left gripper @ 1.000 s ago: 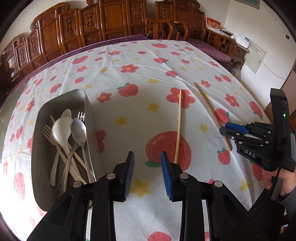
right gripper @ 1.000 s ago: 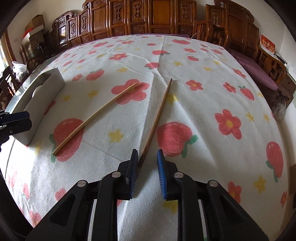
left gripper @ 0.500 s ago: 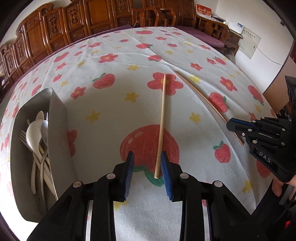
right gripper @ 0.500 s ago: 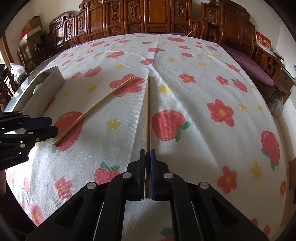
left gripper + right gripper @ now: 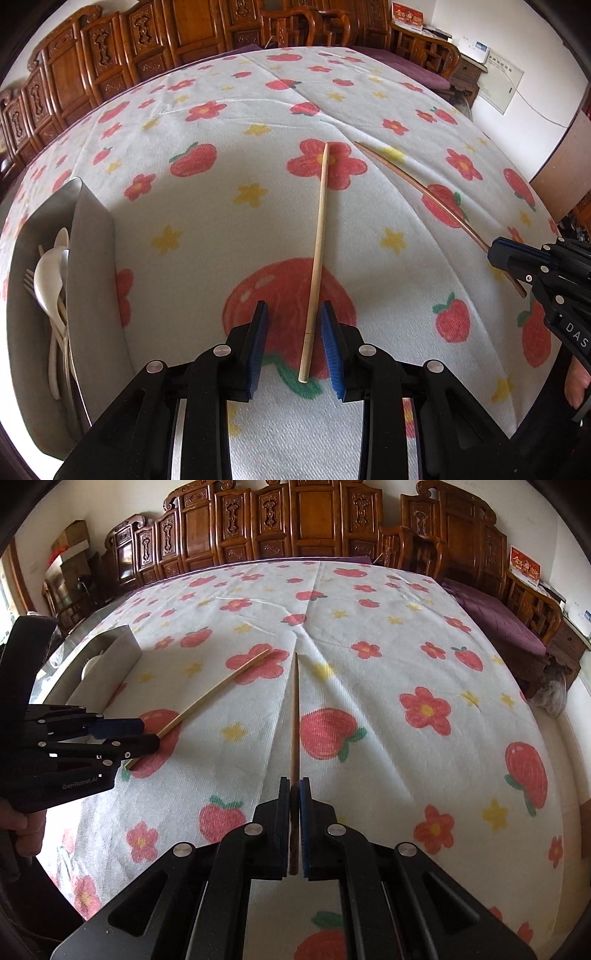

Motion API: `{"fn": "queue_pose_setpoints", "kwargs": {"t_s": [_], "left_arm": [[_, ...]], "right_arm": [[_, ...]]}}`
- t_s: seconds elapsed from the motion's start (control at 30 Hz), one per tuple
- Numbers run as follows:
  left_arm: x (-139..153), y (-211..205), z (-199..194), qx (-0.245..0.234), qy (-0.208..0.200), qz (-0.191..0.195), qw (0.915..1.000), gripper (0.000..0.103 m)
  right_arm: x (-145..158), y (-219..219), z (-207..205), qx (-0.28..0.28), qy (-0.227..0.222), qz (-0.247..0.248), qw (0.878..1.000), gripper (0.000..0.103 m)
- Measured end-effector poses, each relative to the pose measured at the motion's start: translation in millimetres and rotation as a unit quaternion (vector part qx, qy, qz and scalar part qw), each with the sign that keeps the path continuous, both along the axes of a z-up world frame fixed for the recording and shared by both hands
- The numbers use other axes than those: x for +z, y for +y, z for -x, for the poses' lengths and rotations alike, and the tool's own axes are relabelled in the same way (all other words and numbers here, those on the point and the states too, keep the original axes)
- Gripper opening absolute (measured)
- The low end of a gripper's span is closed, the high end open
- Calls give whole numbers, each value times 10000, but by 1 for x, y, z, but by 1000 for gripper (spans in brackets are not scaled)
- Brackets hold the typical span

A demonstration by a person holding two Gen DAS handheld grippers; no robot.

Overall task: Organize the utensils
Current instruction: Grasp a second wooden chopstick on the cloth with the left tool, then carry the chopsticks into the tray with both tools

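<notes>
A pale bamboo chopstick (image 5: 318, 251) lies on the flowered tablecloth; my left gripper (image 5: 293, 314) is open, its jaws on either side of the chopstick's near end. It also shows in the right wrist view (image 5: 218, 692), with the left gripper (image 5: 142, 733) at its end. My right gripper (image 5: 294, 786) is shut on the near end of a dark brown chopstick (image 5: 294, 709), which points away from me along the cloth. The left wrist view shows that brown chopstick (image 5: 417, 186) running into the right gripper (image 5: 496, 253).
A metal tray (image 5: 92, 236) stands at the left with spoons (image 5: 46, 280) and a fork inside; it shows at the left in the right wrist view (image 5: 122, 648). Carved wooden chairs (image 5: 314, 520) line the table's far edge. A purple cushion (image 5: 495, 613) lies at right.
My left gripper moved forward and to the right until its jaws straddle the pale chopstick's end. My right gripper closed on the brown chopstick and now holds it.
</notes>
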State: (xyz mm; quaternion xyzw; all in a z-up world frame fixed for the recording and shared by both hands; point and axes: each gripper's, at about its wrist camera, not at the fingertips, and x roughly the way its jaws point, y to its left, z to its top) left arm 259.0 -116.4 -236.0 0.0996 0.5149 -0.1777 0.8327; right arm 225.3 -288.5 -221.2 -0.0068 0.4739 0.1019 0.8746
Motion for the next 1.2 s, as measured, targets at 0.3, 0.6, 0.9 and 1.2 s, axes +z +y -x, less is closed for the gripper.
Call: {"fn": "queue_pose_setpoints", "kwargs": {"t_s": [0.3,0.6,0.9,1.2], "left_arm": [[0,2,0,-28,33,42,10000,7],[2,3,9,-161,18,128,9998,4],[35,28,22,13,-238,372,9990,4],[77,69,36,282,-621,564,9961,4]], "right_arm": [[1,2,2,15,-15,-16,10000,6],[5,2,9,30,-58,-17,10000,6],[17,17,8,140,-177,-58,9997,6],[42,38,5,288,-438,-209,9984,6]]}}
